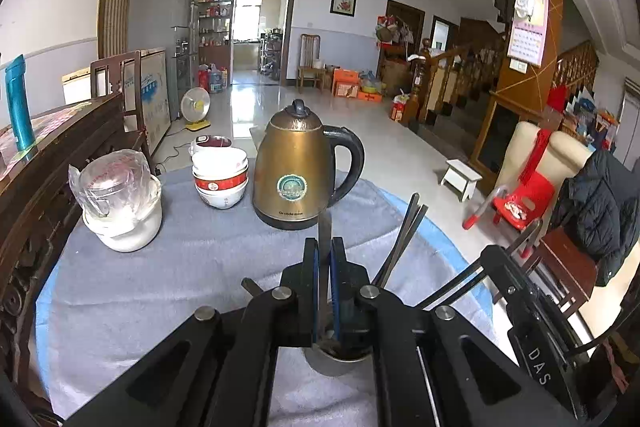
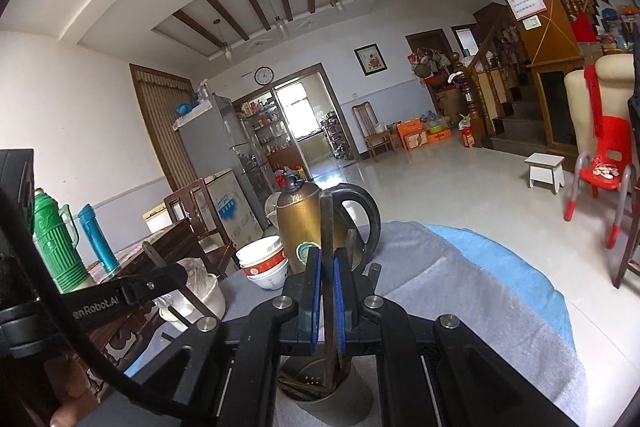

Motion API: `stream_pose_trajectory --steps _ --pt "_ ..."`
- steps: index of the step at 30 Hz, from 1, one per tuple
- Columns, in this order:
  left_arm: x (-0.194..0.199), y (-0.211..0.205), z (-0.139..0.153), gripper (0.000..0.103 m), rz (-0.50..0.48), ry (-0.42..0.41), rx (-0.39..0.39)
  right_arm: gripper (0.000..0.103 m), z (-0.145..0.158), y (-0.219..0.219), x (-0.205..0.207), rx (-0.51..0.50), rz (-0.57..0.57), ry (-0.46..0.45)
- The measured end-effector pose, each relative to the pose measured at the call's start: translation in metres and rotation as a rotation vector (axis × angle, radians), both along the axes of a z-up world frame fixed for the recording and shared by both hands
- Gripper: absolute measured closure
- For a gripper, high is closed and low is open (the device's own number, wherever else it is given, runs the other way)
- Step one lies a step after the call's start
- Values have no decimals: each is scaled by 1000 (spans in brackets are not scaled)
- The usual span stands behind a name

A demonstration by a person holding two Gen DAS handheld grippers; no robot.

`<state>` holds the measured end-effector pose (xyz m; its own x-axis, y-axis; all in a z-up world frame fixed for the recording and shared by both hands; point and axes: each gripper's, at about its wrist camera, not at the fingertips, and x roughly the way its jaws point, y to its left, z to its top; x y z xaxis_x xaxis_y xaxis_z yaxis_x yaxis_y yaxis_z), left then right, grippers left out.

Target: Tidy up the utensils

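Observation:
My left gripper (image 1: 325, 247) is shut on a thin grey utensil (image 1: 325, 227) that stands upright; its lower end drops toward a metal utensil cup (image 1: 336, 361) just below the jaws. Dark chopsticks (image 1: 404, 239) lean up to the right of it. In the right wrist view my right gripper (image 2: 327, 259) is shut on brown chopsticks (image 2: 327, 223), whose lower ends reach into the same cup (image 2: 320, 393) among other sticks. Both tools hover close together over the cup on the grey cloth (image 1: 160, 287).
A brass electric kettle (image 1: 292, 171) stands behind the cup, with stacked red-and-white bowls (image 1: 220, 179) and a white pot under a plastic bag (image 1: 120, 203) to its left. A wooden cabinet with a blue flask (image 1: 18, 103) borders the left; the table's edge curves off at right.

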<state>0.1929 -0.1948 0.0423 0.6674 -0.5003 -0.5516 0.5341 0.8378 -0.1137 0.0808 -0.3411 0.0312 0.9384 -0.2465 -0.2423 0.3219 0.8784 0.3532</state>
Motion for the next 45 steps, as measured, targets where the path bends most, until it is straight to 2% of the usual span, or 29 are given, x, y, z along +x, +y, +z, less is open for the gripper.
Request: stream_pose_trajectory --steps 7,14,16,18,22,24,26,29,32,38,39,40,42,43,45 --pt "-4 1 -1 97 2 -5 33 96 -5 1 4 -26 -6 18" --pt "-15 2 3 95 21 -65 90 95 -11 -2 8 -7 6 41" --pt "-19 3 4 88 29 -90 108 95 -11 -3 7 3 15 42" --pt "-23 4 5 69 42 -113 126 95 -12 -3 7 6 18 43" --pt "-31 8 7 62 55 -159 148 94 -11 -3 7 19 21 43" --pt "-32 10 8 55 59 -173 159 94 -10 -2 6 24 24 45" --pt "-35 11 9 53 64 -186 167 94 -10 -3 6 29 33 46" --pt "-38 14 9 40 75 -199 183 94 -10 -1 4 30 40 55" --pt "-42 17 10 37 87 -219 199 94 -10 -1 2 44 53 66" --pt "-54 25 12 18 105 -248 234 93 -7 2 -11 42 64 75" --pt "-56 27 13 15 107 -251 236 91 -7 2 -13 42 67 79" --pt "-58 29 13 14 109 -252 237 84 -7 2 -16 41 68 84" --pt "-62 32 14 14 116 -257 241 55 -7 3 -23 37 57 87" --pt "-65 33 15 14 117 -259 244 29 -7 4 -28 30 45 74" --pt "-69 36 15 10 119 -262 250 27 -5 7 -39 -10 13 52"
